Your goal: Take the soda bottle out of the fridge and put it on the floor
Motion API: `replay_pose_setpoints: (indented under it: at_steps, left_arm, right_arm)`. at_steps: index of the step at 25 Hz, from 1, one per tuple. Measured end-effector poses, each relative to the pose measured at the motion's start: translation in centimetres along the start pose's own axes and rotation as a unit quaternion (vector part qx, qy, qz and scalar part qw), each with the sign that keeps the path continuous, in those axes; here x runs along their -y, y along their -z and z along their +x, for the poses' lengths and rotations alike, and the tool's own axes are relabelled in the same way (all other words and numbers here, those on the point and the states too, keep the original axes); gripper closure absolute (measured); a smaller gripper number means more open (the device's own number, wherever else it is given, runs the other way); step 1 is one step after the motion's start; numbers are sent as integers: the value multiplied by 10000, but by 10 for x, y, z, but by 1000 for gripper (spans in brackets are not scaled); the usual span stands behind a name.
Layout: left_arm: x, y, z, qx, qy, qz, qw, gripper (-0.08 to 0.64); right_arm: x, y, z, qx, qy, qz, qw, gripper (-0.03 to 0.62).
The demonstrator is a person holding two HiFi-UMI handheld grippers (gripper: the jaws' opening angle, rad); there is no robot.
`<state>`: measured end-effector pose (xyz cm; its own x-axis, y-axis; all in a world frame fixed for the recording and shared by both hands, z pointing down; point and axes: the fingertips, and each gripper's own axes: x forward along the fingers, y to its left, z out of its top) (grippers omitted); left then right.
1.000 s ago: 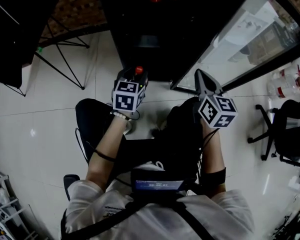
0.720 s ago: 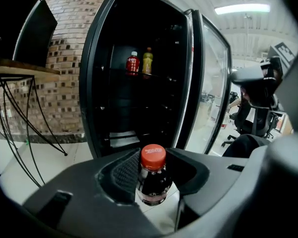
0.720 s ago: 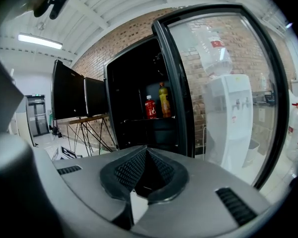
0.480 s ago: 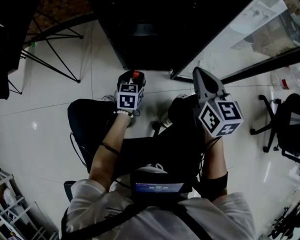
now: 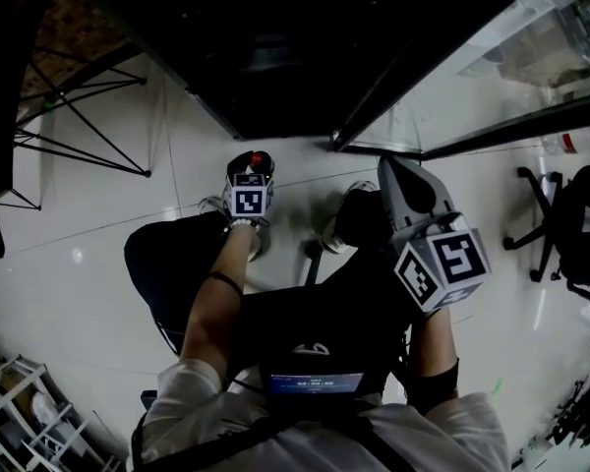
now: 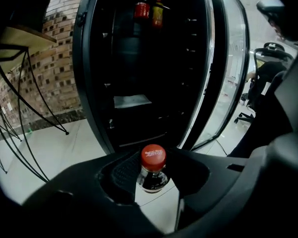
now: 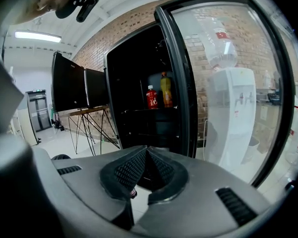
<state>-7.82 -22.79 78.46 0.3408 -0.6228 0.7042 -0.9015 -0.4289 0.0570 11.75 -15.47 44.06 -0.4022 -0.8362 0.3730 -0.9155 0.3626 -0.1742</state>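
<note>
Head view: left gripper (image 5: 252, 165) sits out in front of the fridge (image 5: 275, 57), low over the floor (image 5: 98, 254), with the red cap of the soda bottle (image 5: 260, 159) poking up between its jaws, so the bottle is outside the fridge, just before its open front. I can't tell if its base touches the tiles. Right gripper (image 5: 391, 170) is nearer the fridge's glass door (image 5: 492, 57), which stands swung open. Left gripper view: jaws part open and clamped on the bottle's neck just under the cap, bottle upright, dark drink inside; fridge interior straight ahead, two more bottles (image 6: 150, 13) high on a shelf inside it. Right gripper view: jaws brought together at the tips, nothing between them – it points at the fridge's open front, door edge just to the right of the shelves.
</note>
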Motion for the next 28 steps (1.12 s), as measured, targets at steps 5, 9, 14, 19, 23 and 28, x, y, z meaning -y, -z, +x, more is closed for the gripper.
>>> replay_pose_setpoints:
  at_steps: [5, 9, 14, 19, 23, 28]
  left_arm:
    - [-3, 43, 33, -462, 35, -7, 9989, 407]
    - [0, 81, 58, -834, 168, 46, 9964, 407]
    - [-1, 117, 81, -1258, 161, 54, 9919, 406]
    - [0, 141, 96, -1477, 245, 49, 9887, 405]
    - [0, 145, 109, -1460, 245, 108, 9889, 405]
    - [-1, 156, 122, -1588, 243, 165, 9869, 405]
  right_arm:
    - [0, 9, 5, -293, 17, -155, 9994, 586]
    - [3, 12, 5, -389, 73, -161, 9991, 586]
    - [7, 14, 9, -448, 111, -217, 9987, 586]
    - [9, 15, 12, -465, 130, -220, 9986, 586]
    - [10, 21, 11, -609, 171, -35, 9980, 586]
    - [12, 23, 10, -663, 170, 134, 9976, 586]
